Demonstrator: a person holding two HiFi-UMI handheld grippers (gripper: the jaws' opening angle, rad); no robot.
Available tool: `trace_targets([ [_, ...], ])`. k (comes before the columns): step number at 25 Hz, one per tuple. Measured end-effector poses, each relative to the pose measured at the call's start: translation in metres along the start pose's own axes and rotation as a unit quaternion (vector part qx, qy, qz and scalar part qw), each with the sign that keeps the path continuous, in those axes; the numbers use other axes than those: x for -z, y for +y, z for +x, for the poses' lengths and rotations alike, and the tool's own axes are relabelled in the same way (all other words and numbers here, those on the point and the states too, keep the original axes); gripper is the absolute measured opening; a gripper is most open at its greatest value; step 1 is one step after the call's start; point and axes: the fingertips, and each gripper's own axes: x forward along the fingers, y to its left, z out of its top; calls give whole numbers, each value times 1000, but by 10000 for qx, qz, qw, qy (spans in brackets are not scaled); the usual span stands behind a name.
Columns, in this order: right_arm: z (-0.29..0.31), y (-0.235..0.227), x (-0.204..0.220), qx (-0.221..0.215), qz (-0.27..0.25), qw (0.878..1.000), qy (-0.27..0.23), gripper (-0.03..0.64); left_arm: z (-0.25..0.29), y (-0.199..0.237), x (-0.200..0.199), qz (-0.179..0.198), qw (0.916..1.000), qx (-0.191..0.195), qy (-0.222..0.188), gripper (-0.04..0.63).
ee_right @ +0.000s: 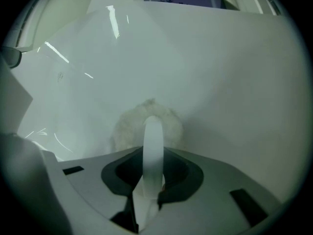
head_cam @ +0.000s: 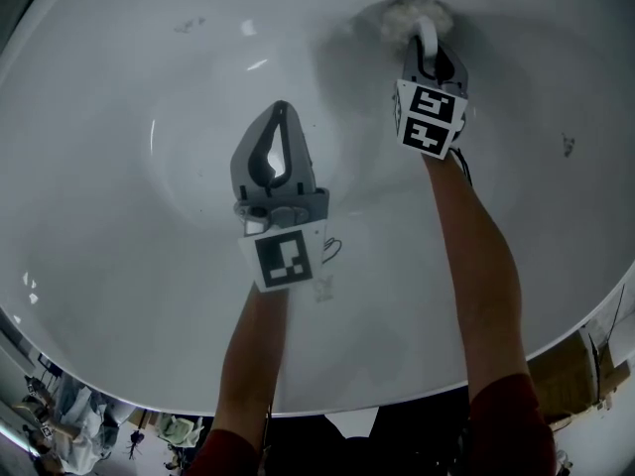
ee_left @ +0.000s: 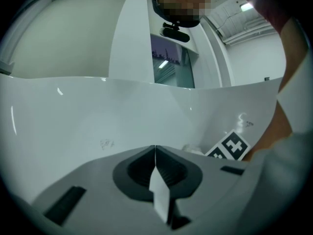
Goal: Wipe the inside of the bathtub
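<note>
Where right gripper [ee_right: 152, 166] grips, fluffy pad [ee_right: 128, 126] half-hidden

Glossy white bathtub [head_cam: 119, 167]; grey left tongs [head_cam: 282, 115] and right tongs [head_cam: 427, 40], black-and-white checked markers [head_cam: 288, 258]; fluffy off-white scrubber [ee_right: 128, 126], white handle [ee_right: 153, 146]; dark red sleeves [head_cam: 508, 424].

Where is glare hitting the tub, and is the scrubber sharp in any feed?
Head view: small glints on the bathtub upper left, scrubber shadowed and soft. Right gripper view: bright streaks upper left, scrubber hazy beyond the right tongs. Left gripper view: no strong glare.
</note>
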Motion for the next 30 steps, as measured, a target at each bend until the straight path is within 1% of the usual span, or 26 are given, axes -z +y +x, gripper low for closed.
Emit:
trace_targets([
  [3,-20,-13,8,-84,-97,9999,62,94,-11,-18,-5,54,10000,13,-29,17],
  [5,-47,-29,16,-82,-200,9997,96,94,-26,-37,-12,14,10000,-4,-56,17],
  [7,-70,-36,14,-60,-236,9996,115,94,-38,-45,-25,-49,9999,-10,-108,17],
  [11,-124,-31,-13,-47,-186,9998,66,94,-69,-48,-69,-172,9995,8,-252,17],
  [14,-182,-26,-31,-42,-84,9999,-109,94,-112,-59,-100,-225,9990,-13,-386,17],
  [18,-256,-34,-50,-3,43,9993,-379,94,-163,-78,-138,-249,9977,-65,-633,17],
  [21,-308,-27,-78,38,223,9989,-419,94,-190,-72,-178,-287,9972,-41,-694,17],
  [23,-349,-19,-104,30,321,9984,-472,94,-211,-64,-210,-262,9970,-50,-730,17],
  [26,-412,-3,-146,-41,336,9975,-619,94,-245,-51,-260,-251,9965,-121,-789,17],
  [30,-478,16,-223,-220,265,9932,-1111,94,-274,-28,-334,-187,9950,-241,-952,17],
])
